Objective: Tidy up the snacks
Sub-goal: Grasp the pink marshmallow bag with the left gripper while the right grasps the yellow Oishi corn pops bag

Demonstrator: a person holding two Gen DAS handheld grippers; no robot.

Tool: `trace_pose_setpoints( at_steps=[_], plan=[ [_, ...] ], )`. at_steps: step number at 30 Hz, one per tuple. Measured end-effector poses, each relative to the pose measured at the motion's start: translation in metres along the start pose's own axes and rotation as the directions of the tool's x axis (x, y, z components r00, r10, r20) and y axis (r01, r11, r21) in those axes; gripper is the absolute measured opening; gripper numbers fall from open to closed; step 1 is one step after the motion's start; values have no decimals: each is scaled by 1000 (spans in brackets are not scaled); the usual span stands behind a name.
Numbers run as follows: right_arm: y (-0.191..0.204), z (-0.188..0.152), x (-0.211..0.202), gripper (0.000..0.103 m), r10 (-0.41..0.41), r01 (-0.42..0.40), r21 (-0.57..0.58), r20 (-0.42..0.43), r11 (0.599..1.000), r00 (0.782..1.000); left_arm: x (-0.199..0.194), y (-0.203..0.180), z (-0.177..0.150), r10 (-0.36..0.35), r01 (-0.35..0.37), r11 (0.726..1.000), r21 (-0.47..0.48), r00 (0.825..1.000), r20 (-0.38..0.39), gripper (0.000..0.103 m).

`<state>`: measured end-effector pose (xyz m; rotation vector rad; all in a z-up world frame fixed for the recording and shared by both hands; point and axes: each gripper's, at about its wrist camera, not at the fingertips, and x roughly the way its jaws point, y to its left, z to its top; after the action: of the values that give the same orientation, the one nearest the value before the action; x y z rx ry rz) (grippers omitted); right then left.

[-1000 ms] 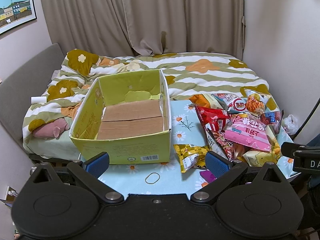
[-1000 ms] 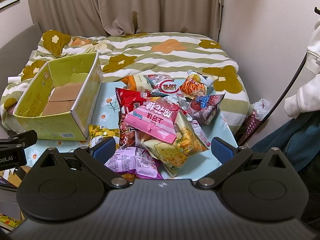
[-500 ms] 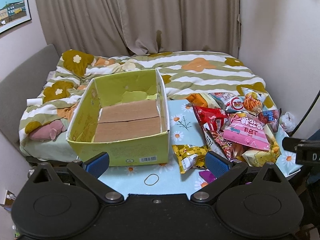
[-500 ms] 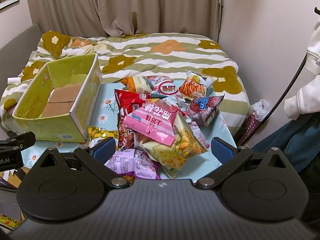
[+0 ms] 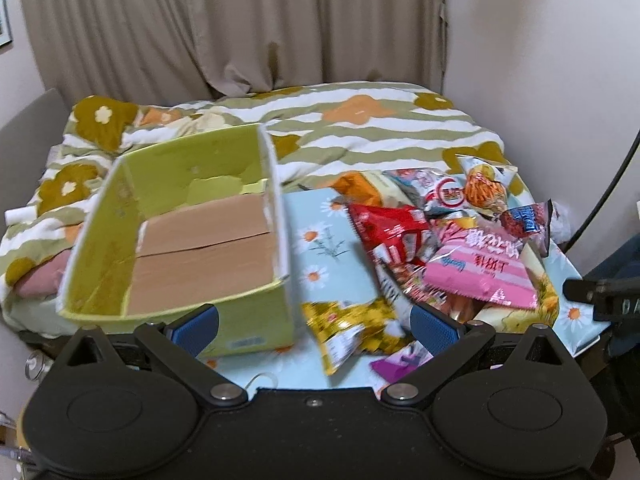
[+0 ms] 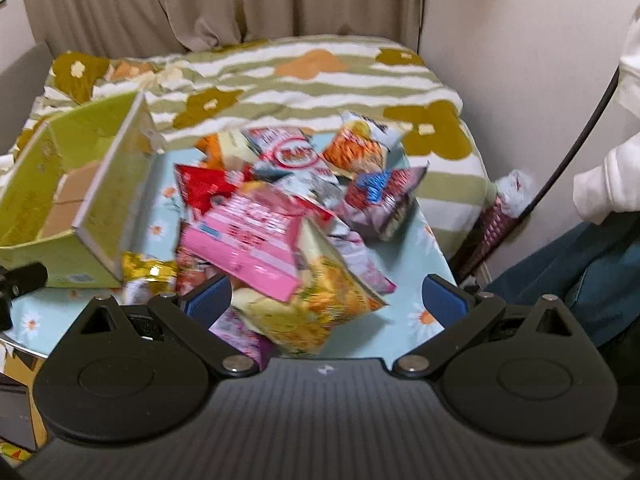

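A yellow-green cardboard box, open and empty, stands on the left of a table with a light blue daisy cloth; it also shows in the right wrist view. A pile of snack bags lies to its right: a pink bag, a red bag, a gold bag and a yellow bag. My left gripper is open and empty, above the gold bag. My right gripper is open and empty, over the yellow bag.
A bed with a striped flower blanket lies behind the table, with beige curtains beyond. A wall is on the right. A person in a white sleeve stands at the right. A rubber band lies near the front edge.
Both grippers have moved forward and lower toward the table. The box and bags look larger and blurred. Nothing has been taken hold of.
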<state>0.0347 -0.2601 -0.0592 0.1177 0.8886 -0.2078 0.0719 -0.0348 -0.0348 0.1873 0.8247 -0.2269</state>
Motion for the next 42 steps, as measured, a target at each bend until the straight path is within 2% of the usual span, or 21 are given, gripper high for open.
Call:
trace_pose_setpoints(
  at_steps=[6, 10, 14, 18, 24, 31, 35, 38, 42],
  plan=[
    [-30, -2, 42, 103, 49, -45, 36, -102, 998, 994, 41, -45, 35, -34, 35, 999, 36, 999, -27, 103],
    [-50, -7, 65, 103, 103, -81, 148, -151, 986, 983, 70, -81, 56, -62, 67, 991, 112, 997, -47, 103],
    [-66, -10, 81, 103, 202, -145, 302, -169, 942, 965, 98, -110, 69, -92, 106, 979, 175, 992, -84, 103],
    [-72, -15, 95, 103, 268, -178, 403, -181, 898, 946, 122, -131, 73, -110, 140, 963, 232, 984, -139, 103],
    [-76, -20, 113, 103, 347, -218, 493, -187, 842, 919, 145, -146, 76, -155, 203, 946, 253, 968, -197, 103],
    [-77, -24, 123, 103, 389, -236, 552, -176, 800, 904, 145, -150, 74, -166, 233, 922, 309, 959, -229, 103],
    [-82, -28, 123, 86, 440, -280, 593, -141, 755, 887, 145, -148, 73, -176, 251, 912, 325, 954, -242, 103],
    [-86, -30, 121, 78, 459, -302, 600, -124, 741, 880, 144, -148, 73, -187, 265, 906, 330, 950, -250, 103],
    [-89, -32, 116, 72, 469, -318, 599, -109, 735, 877, 141, -150, 72, -188, 274, 892, 359, 948, -256, 103]
  ],
)
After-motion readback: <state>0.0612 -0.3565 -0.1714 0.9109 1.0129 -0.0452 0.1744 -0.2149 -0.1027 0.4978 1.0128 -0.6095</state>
